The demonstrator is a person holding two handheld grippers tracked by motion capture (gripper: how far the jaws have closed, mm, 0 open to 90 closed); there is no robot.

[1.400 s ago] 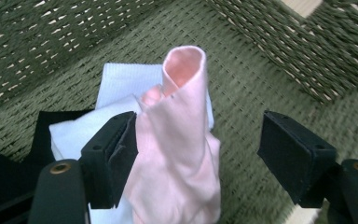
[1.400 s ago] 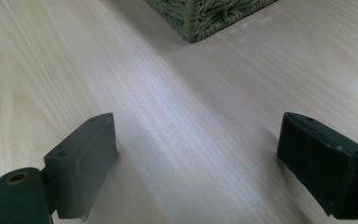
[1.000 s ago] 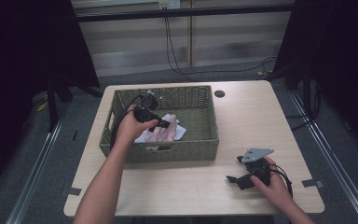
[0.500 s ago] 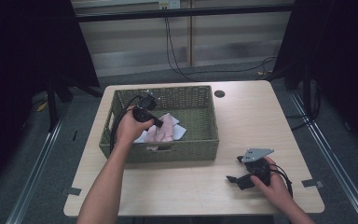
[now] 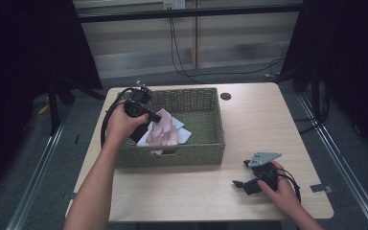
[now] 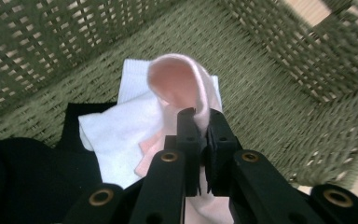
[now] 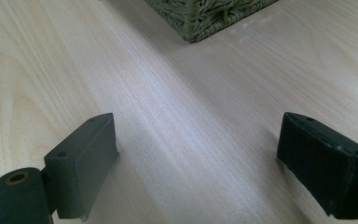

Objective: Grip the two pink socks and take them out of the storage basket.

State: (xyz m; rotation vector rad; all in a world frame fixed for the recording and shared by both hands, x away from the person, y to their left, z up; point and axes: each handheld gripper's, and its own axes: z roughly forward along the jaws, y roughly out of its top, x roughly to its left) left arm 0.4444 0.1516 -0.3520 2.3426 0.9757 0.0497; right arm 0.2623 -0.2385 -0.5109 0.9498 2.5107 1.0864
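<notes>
while the left gripper [image 6: 200, 122] pinches only the edge of the pink sock [image 6: 179, 81] above the basket's [image 5: 187, 153] nine o'clock side, it may slip free; the right gripper [image 7: 198, 163] rests spread on the table [image 7: 177, 116].

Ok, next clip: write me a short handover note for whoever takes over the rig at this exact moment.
Left gripper: shut on the pink sock, pinching its edge, inside the woven basket.
Right gripper: open, holding nothing, low over the table in front of the basket's right corner.
In the basket: a white sock and a black garment lie under and beside the pink one.
Done: pink sock gripped.
Left: probably lift it clear of the basket and set it on the table; the white and black pieces are untouched.
</notes>
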